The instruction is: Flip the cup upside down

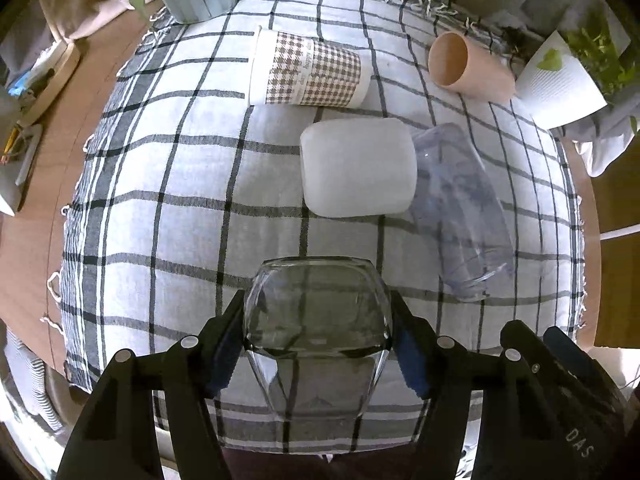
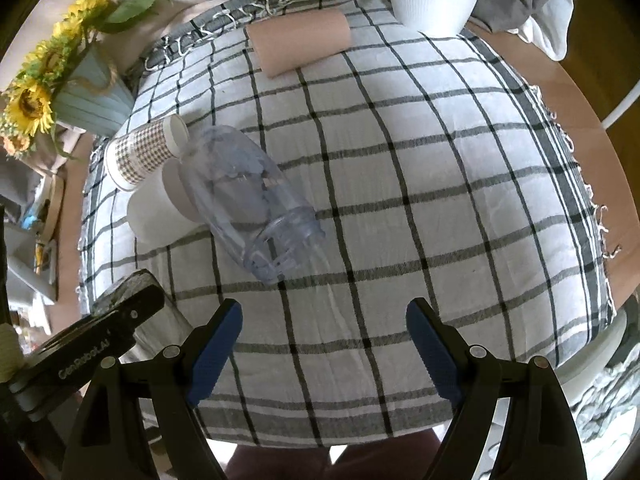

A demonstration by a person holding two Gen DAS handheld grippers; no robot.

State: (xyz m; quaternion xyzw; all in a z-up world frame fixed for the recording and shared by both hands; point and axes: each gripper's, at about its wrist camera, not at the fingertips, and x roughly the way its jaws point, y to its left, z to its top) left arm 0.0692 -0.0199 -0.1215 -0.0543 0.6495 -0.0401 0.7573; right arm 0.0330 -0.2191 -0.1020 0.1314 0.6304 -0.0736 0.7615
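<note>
On the cloth (image 1: 192,184) over the surface, a glass cup (image 1: 316,320) was held nearest the camera, a plastic cup (image 1: 358,166) lay behind it, a bottle (image 1: 456,208) just right of that, and two cups (image 1: 308,70) (image 1: 468,66) were laid farthest back.

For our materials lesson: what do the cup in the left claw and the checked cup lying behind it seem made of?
Clear cup: probably glass, glossy; the cloth shows through it, with bright edge glints. Checked cup: likely paper, matte, with printed houndstooth and a rolled rim.
</note>
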